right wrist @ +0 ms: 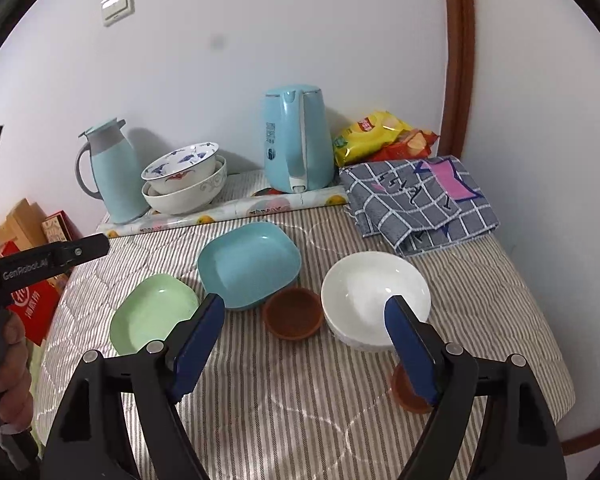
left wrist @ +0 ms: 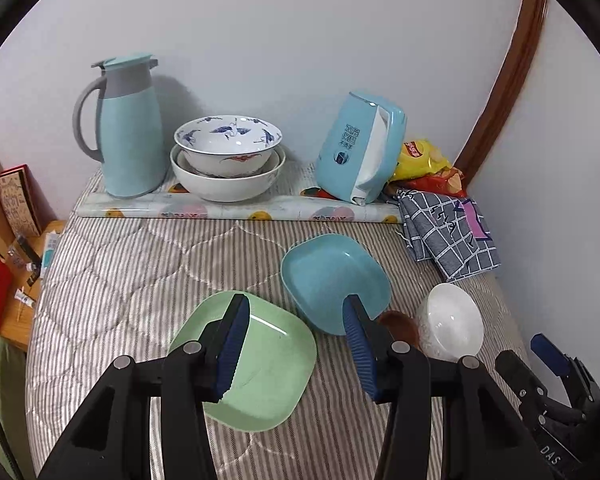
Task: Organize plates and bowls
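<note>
Striped quilt (right wrist: 300,420) is still all loose dishes, both grippers spread and empty; next, left gripper (left wrist: 296,332) needs the green plate (left wrist: 268,380) just left of the blue plate (left wrist: 332,276).

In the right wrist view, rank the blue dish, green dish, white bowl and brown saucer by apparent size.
1. blue dish
2. white bowl, close to it
3. green dish, partly hidden
4. brown saucer

Covered in a striped quilt (right wrist: 300,420). On it: green plate (right wrist: 152,312) toward the left edge, blue plate (right wrist: 248,264) mid-surface, brown saucer (right wrist: 294,312) touching it, white bowl (right wrist: 374,288) beside; checked cloth (right wrist: 420,200) at the far right corner; patterned mat (right wrist: 228,210) along the far edge.
</note>
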